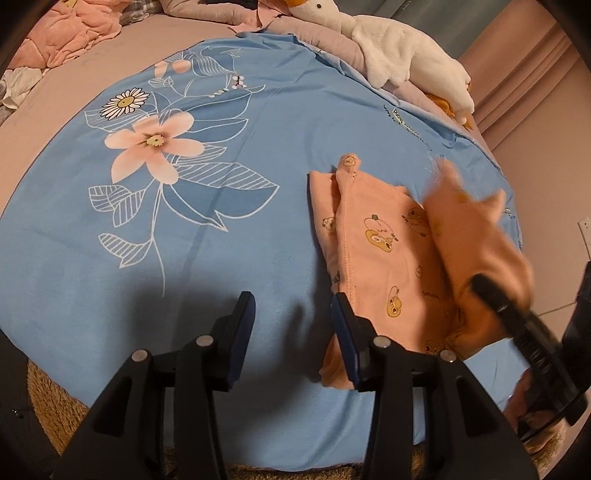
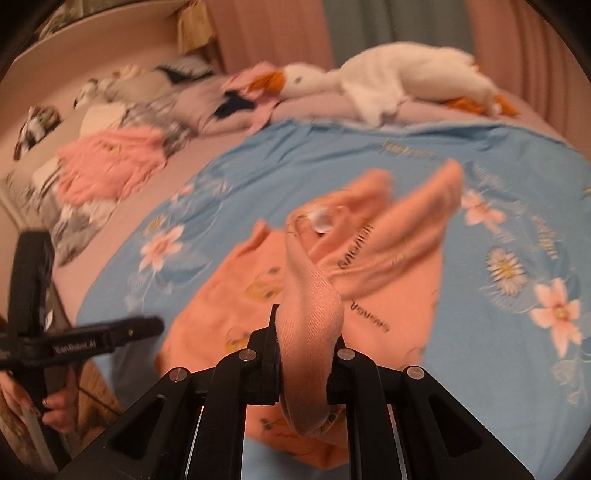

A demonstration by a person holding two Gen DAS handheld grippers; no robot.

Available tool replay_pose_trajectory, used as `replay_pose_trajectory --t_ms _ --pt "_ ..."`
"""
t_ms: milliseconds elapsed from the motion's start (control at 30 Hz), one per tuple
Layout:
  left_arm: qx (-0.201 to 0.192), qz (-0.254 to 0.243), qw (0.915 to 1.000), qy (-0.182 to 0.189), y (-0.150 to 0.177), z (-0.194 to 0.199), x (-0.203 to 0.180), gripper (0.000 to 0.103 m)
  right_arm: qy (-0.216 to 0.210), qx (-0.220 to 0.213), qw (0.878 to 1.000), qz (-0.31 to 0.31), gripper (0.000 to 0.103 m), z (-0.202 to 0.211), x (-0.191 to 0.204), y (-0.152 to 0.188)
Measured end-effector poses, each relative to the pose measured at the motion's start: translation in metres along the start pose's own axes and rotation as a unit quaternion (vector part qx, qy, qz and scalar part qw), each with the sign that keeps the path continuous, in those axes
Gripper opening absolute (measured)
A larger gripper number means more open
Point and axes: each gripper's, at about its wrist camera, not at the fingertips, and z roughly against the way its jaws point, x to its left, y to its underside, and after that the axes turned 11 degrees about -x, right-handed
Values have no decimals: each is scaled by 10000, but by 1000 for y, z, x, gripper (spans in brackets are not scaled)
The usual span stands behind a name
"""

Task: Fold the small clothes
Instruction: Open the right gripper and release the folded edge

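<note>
A small peach garment [image 1: 384,258] printed with cartoon figures lies on a blue floral sheet [image 1: 221,258]. My left gripper [image 1: 293,314] stands open at the garment's near left edge; nothing is between its jaws, and its right finger [image 1: 343,325] lies against the cloth. My right gripper [image 2: 304,332] is shut on a fold of the same peach garment [image 2: 314,306] and holds that part lifted above the flat rest. In the left wrist view the right gripper [image 1: 480,284] shows blurred at the right with the raised flap [image 1: 476,236].
A white plush goose [image 1: 402,55] lies along the far edge of the bed. Pink and grey bedding [image 1: 66,33] is piled at the far left. A hand [image 2: 55,406] holds the left gripper's handle at the lower left of the right wrist view. A brown fuzzy rug [image 1: 55,406] lies below the bed's near edge.
</note>
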Motion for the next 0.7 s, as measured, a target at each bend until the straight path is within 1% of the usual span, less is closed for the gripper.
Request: replay_pose_trajectory --t_ms 100,200,300,333,400,467,500,600,633,667,700 --pt "-3 -12 10000 -21 0 0 1 44 -130 336 9994 -2 13 -16 8 12" --pt "7 -18 10000 -11 0 0 0 45 -121 636 9979 -43 13 -30 9 22" --pt "25 8 10000 21 -1 0 0 45 -165 702 9973 -131 15 -32 8 27" --pt "32 30 10000 45 -1 0 0 46 -200 692 9973 -165 17 -32 8 26" --pt "23 47 10000 80 -2 1 0 46 -279 627 9974 -238 26 -28 7 25" --pt "23 -14 10000 87 -2 1 -3 46 -344 612 9971 -293 45 -24 5 24" --pt "15 -40 9999 93 -3 1 -5 46 -336 574 9973 -296 47 -20 4 23" --pt "13 -84 9998 171 -5 2 -9 46 -358 376 9979 -378 49 -6 2 19" --pt "11 -90 9997 216 -6 3 -11 47 -399 308 9977 -459 53 -1 -2 18" --pt "-2 -99 9996 274 -8 5 -14 47 -431 204 9973 -555 61 5 -5 16" --pt "-20 -109 9994 334 -10 6 -17 51 -413 53 9970 -647 65 15 -11 13"
